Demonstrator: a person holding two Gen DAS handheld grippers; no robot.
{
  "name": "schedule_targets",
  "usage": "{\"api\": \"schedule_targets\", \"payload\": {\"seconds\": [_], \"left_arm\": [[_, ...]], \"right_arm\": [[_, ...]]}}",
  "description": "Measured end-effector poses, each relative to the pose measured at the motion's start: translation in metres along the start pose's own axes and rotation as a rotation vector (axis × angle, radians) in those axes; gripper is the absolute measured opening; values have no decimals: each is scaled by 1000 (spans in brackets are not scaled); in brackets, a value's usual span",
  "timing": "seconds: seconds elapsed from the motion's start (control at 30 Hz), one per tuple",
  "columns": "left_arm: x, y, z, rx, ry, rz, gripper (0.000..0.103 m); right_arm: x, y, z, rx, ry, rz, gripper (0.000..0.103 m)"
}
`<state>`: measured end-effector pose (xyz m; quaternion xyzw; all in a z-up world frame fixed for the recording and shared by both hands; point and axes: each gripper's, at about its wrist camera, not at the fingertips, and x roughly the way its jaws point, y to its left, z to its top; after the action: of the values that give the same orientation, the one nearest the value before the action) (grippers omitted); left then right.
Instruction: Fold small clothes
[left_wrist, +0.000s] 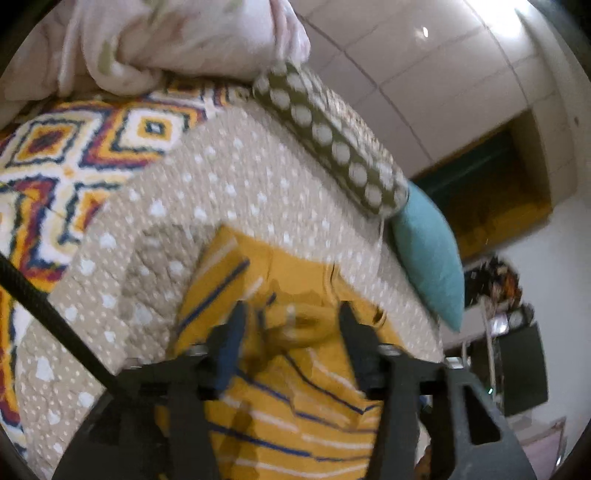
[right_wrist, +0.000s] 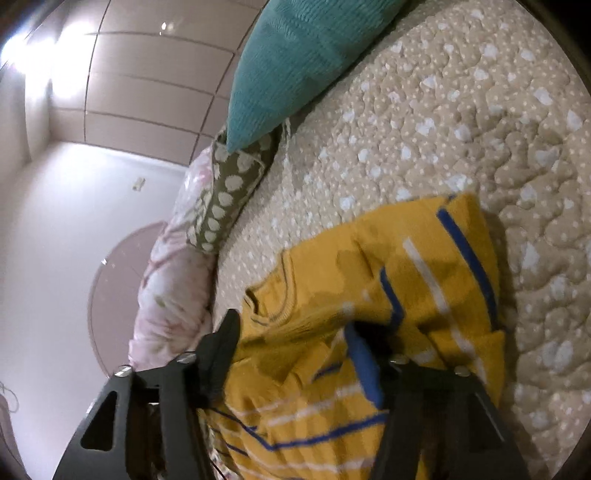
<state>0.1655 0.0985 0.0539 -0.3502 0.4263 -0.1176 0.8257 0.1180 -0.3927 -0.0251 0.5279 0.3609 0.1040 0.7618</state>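
Left wrist view: yellow striped shirt (left_wrist: 295, 387) lies on the dotted beige quilt (left_wrist: 229, 184), directly under and ahead of the left gripper (left_wrist: 291, 321).
Left gripper state: jaws stand wide apart; shirt's ribbed neck opening (left_wrist: 303, 325) shows between them, pads pressing on nothing.
Right gripper state: right gripper (right_wrist: 295, 332) likewise spread wide over the shirt's collar end; cloth lies between the jaws but no pinch is visible.
Shirt position: crumpled, partly doubled over, stripes running crooked; one sleeve or corner (left_wrist: 221, 258) juts past the neck toward the patterned blanket (left_wrist: 66, 155).
Key relation: the shirt lies below both grippers, body running back toward the person; neither hand looks clearly nearer, each sits at a shoulder side of the neck.
Long axis: judged collar-to-hem, roughly along both grippers' pointing line.
Edges: beyond the shirt, teal cushion (right_wrist: 295, 62) and olive dotted bolster (left_wrist: 332, 140) line the quilt's far edge.
Open room: bare quilt around the shirt on the patterned-blanket side, and between shirt and bolster; enough, I judge, to spread it flat.
Risk: blurred frames; exact cloth layers cannot be told.
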Motion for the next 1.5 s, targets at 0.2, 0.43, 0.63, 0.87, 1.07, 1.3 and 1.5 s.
{"api": "schedule_targets", "payload": {"seconds": [0.2,0.43,0.63,0.87,1.07,1.3,1.5], "left_arm": [[-20,12,3,-50,-27,-16,73],[-37,8,-33,167,-27,142,73],[-40,19,-83,307,-77,287,74],[-31,39,-110,437,-147,426,74],[-46,62,-107,336,-178,321,74],[-77,62,-108,340,-216,225,74],[-94,81,-93,278,-233,198,74]], "right_arm": [[-6,-4,9,80,-22,49,75],[-38,22,12,-79,-99,-79,76],[-52,46,-9,-242,-87,-165,66],[0,61,-44,-467,48,-331,39],[16,30,-14,-331,16,-538,32],[64,108,-66,-440,186,-286,34],[183,161,-165,-808,365,-385,34]]}}
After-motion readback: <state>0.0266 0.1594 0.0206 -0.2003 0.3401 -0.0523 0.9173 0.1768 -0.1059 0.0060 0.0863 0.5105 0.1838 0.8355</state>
